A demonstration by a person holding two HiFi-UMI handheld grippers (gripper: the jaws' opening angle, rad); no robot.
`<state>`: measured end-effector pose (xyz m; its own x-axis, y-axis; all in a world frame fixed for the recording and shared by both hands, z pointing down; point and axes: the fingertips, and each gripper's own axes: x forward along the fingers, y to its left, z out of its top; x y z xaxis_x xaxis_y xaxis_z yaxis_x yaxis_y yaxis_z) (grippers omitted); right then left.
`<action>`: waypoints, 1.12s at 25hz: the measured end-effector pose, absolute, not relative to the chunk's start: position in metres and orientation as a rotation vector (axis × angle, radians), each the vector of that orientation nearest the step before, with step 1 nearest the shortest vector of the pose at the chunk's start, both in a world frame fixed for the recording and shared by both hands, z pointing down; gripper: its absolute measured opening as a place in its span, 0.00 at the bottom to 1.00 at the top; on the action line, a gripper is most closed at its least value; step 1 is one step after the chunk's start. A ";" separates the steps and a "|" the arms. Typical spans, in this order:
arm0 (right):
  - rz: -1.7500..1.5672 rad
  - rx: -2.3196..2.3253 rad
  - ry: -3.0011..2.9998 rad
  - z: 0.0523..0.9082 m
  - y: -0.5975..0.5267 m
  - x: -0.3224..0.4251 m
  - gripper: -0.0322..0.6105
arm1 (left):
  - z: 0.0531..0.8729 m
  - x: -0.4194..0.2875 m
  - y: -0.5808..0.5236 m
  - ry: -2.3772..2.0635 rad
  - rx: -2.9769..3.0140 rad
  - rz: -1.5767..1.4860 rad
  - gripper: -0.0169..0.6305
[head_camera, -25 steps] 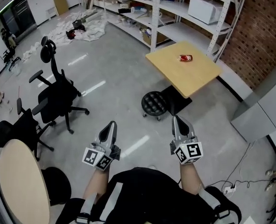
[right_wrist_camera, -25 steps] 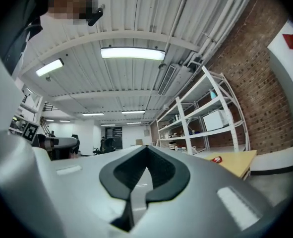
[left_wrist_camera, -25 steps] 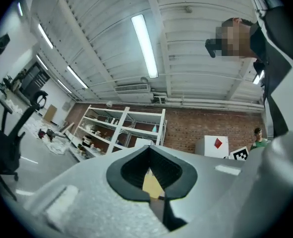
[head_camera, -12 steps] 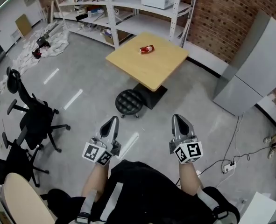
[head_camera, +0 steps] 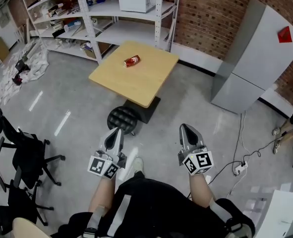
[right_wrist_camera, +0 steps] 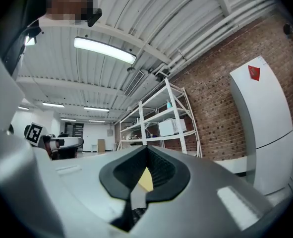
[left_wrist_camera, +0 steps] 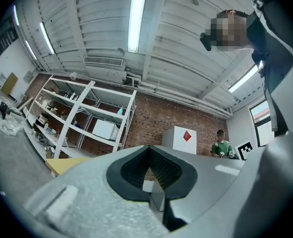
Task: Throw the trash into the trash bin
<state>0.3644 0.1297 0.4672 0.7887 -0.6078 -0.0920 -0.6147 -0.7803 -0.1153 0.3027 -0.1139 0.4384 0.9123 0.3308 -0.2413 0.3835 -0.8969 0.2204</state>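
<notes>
1. Sitting on the square bench (head_camera: 136, 81), toward its far side, is the trash (head_camera: 132, 61): a small red crumpled item. It is too small to tell whether it is a crushed can or a wrapper.
2. Handling, as a judgement: likely light and thin-walled, easily crushed further, and maybe slick if metal or foil. It should not need much squeeze.
3. Best hold is probably across its narrow middle, with the jaws coming from above or the near side. It lies flat, so the tips must get low to the bench top.
4. The left gripper (head_camera: 114, 135) and the right gripper (head_camera: 186, 133) are both held in front of the person, well apart from the trash. The jaws are pressed together on each, with nothing between them.
5. Materials: smooth pale wood bench top on a dark pedestal base; a black round padded stool (head_camera: 122, 118) just beside that base; polished grey concrete floor (head_camera: 186, 103).
6. No trash bin shows in any view.
</notes>
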 end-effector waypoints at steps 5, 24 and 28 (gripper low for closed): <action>0.122 -2.873 0.918 0.446 0.118 0.410 0.06 | 0.426 0.358 -0.129 0.596 2.808 -0.304 0.03; 0.053 -2.933 0.827 0.447 0.052 0.509 0.06 | 0.452 0.494 -0.201 0.678 2.737 -0.176 0.03; -0.008 -2.946 0.813 0.461 0.057 0.515 0.06 | 0.468 0.507 -0.198 0.657 2.715 -0.153 0.03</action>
